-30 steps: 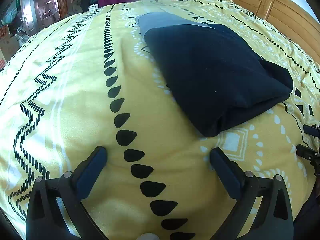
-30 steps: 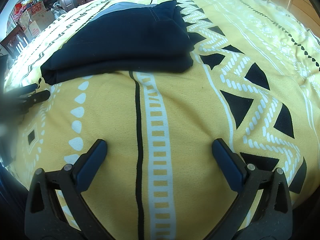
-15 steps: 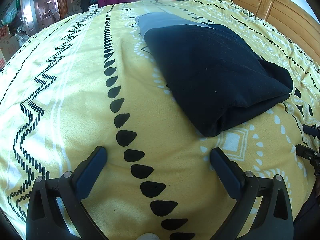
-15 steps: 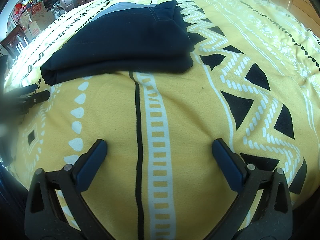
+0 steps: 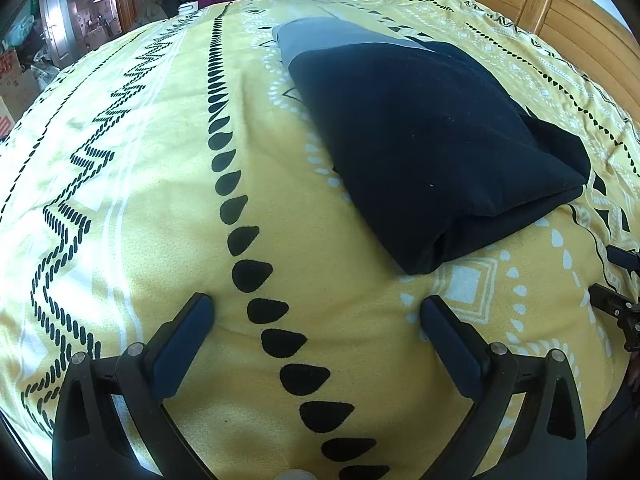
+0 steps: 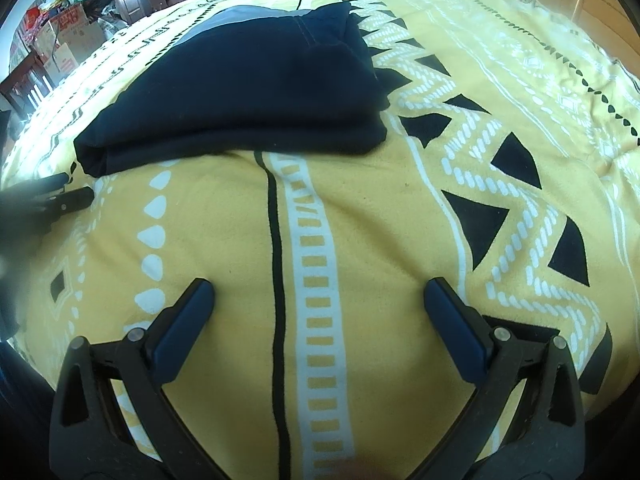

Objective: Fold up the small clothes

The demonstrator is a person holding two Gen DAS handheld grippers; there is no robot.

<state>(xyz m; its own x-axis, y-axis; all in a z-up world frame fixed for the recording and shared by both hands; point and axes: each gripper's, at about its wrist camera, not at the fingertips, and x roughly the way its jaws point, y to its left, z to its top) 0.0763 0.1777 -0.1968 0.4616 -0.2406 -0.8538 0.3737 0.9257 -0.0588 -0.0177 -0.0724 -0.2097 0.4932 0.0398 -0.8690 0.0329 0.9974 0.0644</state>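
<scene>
Two claws: my left claw point(image 5: 316, 310) and my right claw point(image 6: 320, 294) both stand wide apart, holding nothing, low over the bed's yellow patterned blanket point(image 5: 160, 184).
Garment: dark navy folded garment point(image 5: 432, 140) lies flat on the blanket ahead of both claws, apart from them; a grey panel point(image 5: 320, 36) shows at its far end.
Fold state: near edge looks doubled and thick, so I judge the fold mostly or fully done.
Step in hand: probably a last tidy or a release pause.
Doing it well: if another fold is needed, I should pinch both near corners point(image 6: 92, 156) together, lift evenly, and lay the edge square without dragging the blanket.
</scene>
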